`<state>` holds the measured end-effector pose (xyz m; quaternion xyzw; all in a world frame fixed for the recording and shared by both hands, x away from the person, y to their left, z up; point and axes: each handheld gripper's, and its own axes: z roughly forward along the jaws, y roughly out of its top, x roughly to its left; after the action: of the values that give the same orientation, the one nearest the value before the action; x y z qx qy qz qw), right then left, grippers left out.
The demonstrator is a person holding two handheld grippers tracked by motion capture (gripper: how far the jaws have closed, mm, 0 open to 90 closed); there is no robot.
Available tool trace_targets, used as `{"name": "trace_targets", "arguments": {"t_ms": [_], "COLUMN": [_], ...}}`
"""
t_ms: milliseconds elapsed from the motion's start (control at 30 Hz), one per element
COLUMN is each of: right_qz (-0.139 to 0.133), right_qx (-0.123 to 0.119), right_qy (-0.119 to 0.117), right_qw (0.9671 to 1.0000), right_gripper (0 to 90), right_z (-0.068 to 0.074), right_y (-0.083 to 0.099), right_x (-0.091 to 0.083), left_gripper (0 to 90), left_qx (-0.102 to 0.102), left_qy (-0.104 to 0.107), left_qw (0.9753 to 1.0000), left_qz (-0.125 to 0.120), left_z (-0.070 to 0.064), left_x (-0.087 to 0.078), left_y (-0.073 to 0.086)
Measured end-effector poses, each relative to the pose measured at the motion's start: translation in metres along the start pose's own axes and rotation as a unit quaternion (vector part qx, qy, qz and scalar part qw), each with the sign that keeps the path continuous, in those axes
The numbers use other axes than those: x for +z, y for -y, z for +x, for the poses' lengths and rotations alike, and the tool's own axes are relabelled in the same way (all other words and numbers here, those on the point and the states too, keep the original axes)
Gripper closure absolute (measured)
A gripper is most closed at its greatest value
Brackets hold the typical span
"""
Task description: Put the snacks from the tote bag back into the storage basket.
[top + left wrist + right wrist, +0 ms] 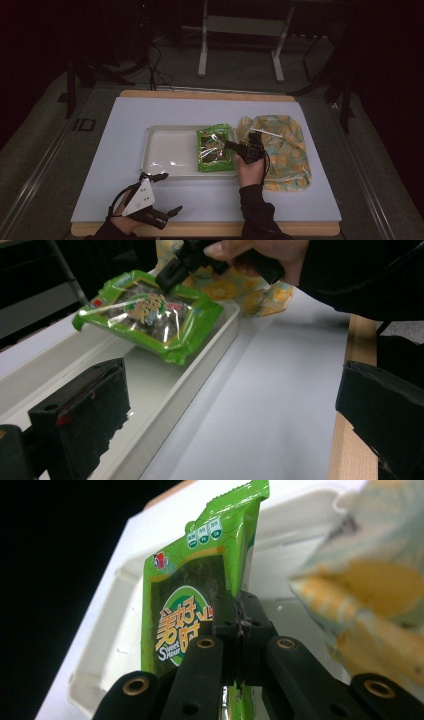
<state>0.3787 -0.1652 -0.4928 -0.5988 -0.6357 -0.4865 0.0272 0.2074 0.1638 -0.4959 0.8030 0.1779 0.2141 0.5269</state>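
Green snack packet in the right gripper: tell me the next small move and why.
Probably lower it a little and open the jaws. The right gripper is shut on the green snack packet, which hangs tilted over the right end of the white tray, one edge off the floor in the left gripper view. The left gripper waits open near the table's front edge.

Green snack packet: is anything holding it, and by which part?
Yes. The right hand-held gripper is shut on the green snack packet at its right edge, over the white tray. The left hand-held gripper holds nothing.

The right gripper (231, 145) seemingly pinches the green packet (215, 148) over the white tray (165, 150), beside a yellow-patterned bag (280, 150).
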Motion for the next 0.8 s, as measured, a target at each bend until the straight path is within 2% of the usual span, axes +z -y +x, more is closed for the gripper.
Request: {"name": "trace_targets", "arguments": {"t_ms": [433,800], "right_qz": [0.02,0.027], "right_qx": [0.003,0.004], "right_qy": [0.019,0.033], "right_qw": [0.9996,0.9991], "right_gripper": [88.5,87.7], "right_z": [-0.007,-0.011], "right_y": [0.016,0.018], "right_x": [0.008,0.011], "left_gripper": [1.3,1.3], "left_qx": [0.004,0.005], "left_qy": [0.001,0.004], "left_qw": [1.0,0.9999], "left_qz": [0.005,0.009], "left_z": [0.0,0.0], "left_x": [0.0,0.001], "left_y": [0.0,0.0]}}
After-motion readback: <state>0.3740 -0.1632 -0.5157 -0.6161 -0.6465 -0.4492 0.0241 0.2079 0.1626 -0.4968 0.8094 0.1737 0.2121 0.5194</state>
